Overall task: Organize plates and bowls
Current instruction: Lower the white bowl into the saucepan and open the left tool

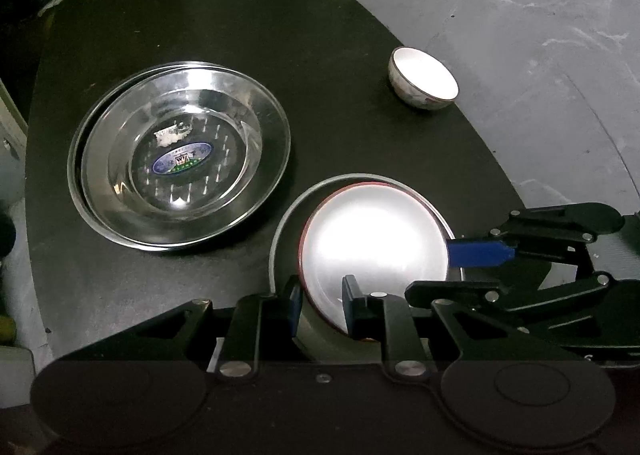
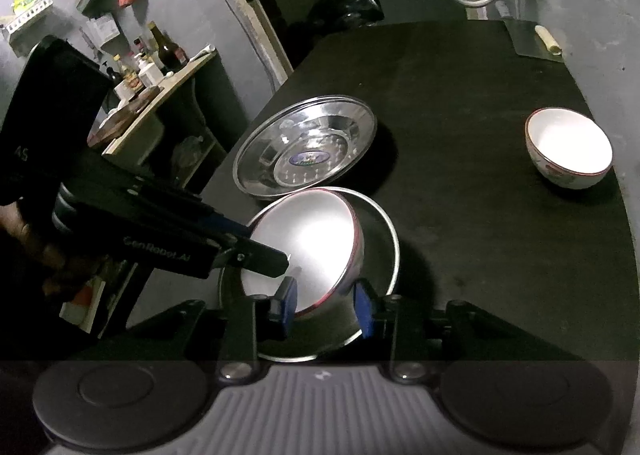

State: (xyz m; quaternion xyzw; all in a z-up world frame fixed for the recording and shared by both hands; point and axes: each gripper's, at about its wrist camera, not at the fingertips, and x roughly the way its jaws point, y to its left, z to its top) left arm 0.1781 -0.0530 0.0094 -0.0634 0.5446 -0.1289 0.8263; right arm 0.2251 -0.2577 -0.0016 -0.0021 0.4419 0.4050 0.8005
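Both tools, left (image 1: 322, 297) and right (image 2: 326, 305), straddle the red-rimmed bowl's (image 2: 304, 251) rim, parted, unclamped

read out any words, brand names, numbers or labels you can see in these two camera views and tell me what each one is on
"GenRobot.AI": printed on the side of the left gripper, seen in the right wrist view.
"AS": partial letters on the black body above that gripper's handle; the rest is cut off.
Blue oval sticker in the steel plate: has print, too blurred to read.
Bottle labels on the side shelf: too small to read.
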